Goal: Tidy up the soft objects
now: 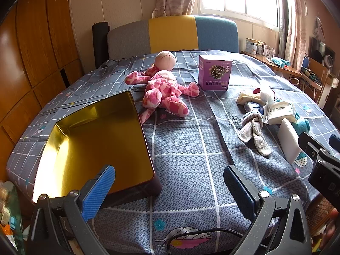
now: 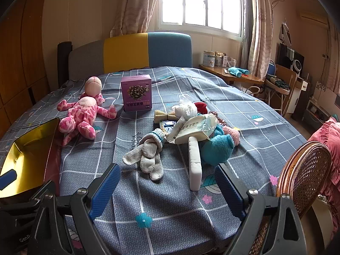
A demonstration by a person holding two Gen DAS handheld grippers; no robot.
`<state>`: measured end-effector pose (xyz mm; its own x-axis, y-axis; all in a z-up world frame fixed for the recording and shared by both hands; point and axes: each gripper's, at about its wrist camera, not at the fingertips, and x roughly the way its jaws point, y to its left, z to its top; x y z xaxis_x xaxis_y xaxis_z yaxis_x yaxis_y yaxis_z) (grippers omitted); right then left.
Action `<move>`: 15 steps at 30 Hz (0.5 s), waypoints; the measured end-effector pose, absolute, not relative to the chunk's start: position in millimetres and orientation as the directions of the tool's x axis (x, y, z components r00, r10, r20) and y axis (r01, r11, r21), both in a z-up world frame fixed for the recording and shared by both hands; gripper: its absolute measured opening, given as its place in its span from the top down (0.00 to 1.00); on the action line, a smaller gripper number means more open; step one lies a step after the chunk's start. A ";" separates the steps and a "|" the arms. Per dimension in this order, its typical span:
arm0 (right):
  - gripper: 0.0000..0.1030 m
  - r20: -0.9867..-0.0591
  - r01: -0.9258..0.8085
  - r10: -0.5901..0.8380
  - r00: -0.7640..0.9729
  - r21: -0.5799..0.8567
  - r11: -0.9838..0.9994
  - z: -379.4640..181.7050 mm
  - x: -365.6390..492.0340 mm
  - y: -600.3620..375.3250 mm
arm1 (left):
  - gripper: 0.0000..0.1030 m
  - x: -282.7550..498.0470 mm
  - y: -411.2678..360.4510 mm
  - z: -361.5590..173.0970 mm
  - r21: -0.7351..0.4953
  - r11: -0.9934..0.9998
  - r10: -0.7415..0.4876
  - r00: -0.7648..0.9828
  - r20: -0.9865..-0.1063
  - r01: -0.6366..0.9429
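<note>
on the bed [image 2: 170, 223], at about seven o'clock in the right wrist view, the right gripper [image 2: 167, 183] hangs with its blue fingers spread wide and nothing between them, and the left gripper [image 1: 170, 188] is likewise agape and empty beside the gold-lined tin [image 1: 95, 144], which sits at nine o'clock from it. the soft things lie in a heap at twelve to one o'clock of the right gripper: a grey knitted sock [image 2: 148, 155] nearest, a teal plush [image 2: 216, 146] partly under a wipes packet [image 2: 195, 128], and a white sponge block [image 2: 194, 165] leaning across them. the pink plush toy [image 1: 163, 87] lies apart, just beyond the tin's far corner, with a purple carton [image 1: 214, 72] behind it. the likely trouble is in the heap: a grab at the sock may catch the sponge or drag the packet along, since they overlap, and limp fabric may slip from one finger. the tin's open mouth is shallow-angled, so a dropped toy could hang over the rim.
</note>
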<state>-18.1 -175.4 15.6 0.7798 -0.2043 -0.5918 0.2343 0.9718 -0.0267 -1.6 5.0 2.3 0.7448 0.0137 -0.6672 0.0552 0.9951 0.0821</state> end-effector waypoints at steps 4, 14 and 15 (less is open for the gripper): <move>0.11 -0.593 0.234 -0.202 0.780 -0.024 0.972 15.3 -18.8 -176.6 | 0.00 -1.7 4.5 1.0 0.082 0.995 0.014 0.743 -0.670 0.056; 0.11 -0.597 0.232 -0.200 0.777 -0.023 0.972 12.7 -17.5 -177.0 | 0.00 0.0 4.4 -0.4 0.079 0.995 0.011 0.737 -0.675 0.057; 0.11 -0.599 0.232 -0.199 0.776 -0.022 0.972 12.1 -17.1 -177.3 | 0.00 0.1 4.3 -0.7 0.078 0.995 0.010 0.736 -0.677 0.058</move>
